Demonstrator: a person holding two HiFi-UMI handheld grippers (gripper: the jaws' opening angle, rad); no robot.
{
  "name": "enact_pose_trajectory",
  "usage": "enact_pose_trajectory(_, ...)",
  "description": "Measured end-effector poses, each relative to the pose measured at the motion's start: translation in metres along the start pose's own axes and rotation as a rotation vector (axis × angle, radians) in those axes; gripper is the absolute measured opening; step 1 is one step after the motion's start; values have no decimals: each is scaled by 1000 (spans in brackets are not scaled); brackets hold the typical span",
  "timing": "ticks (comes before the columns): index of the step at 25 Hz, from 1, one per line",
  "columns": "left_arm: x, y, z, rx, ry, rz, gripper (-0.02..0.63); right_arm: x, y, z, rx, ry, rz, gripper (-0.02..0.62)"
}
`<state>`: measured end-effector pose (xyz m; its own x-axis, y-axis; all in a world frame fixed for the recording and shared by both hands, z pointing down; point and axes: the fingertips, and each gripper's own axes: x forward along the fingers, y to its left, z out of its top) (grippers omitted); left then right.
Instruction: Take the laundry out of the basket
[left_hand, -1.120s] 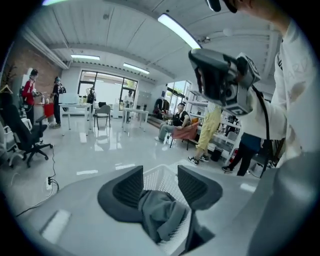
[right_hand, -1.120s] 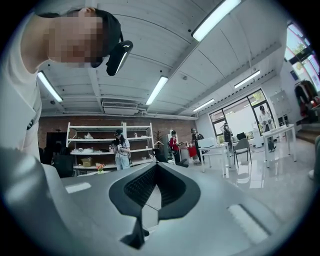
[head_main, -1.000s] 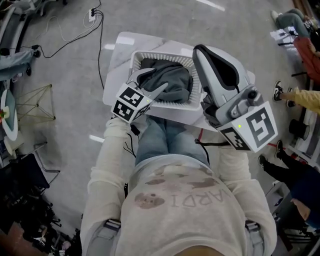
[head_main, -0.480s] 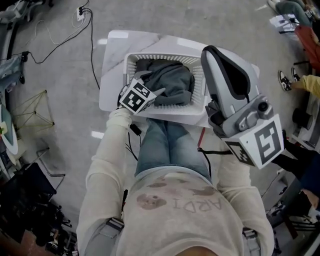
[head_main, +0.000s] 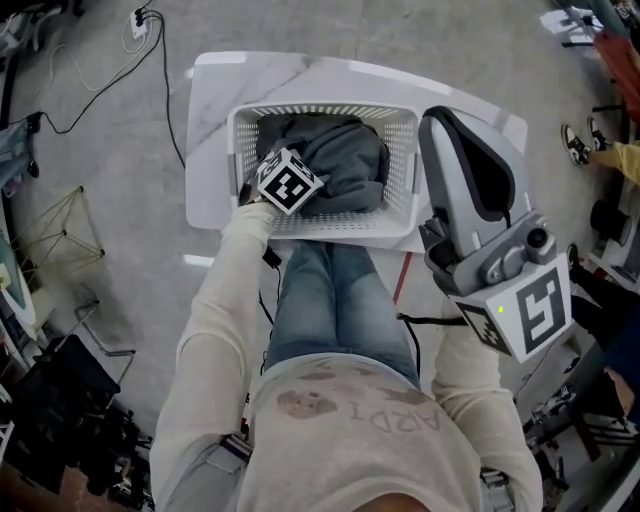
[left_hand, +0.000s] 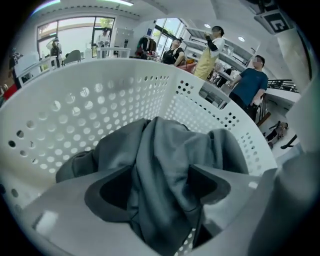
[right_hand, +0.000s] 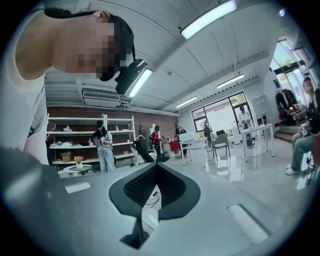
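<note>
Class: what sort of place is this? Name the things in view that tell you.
Probably an open workshop or lab hall, not a home: shelves against a brick wall, tables with chairs, cables on the floor.

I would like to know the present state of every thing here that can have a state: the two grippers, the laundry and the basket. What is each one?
left gripper: open, one jaw on each side of a fold of the grey garment.
right gripper: shut, nothing between its jaws.
grey garment: crumpled, inside the basket.
basket: upright on the white table, holding the garment.
</note>
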<state>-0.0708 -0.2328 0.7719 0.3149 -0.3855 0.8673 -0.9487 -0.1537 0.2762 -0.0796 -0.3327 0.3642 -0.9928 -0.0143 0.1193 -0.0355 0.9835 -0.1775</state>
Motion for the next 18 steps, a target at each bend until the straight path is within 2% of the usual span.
enact_pose_trajectory(13,61,5,-28,4,146,-20,361,19,-26,-41,45,30,0,28)
enact_pose_trajectory(18,74,7,-31,18,177,-6,361,26,-35,-55,63,43,0,28)
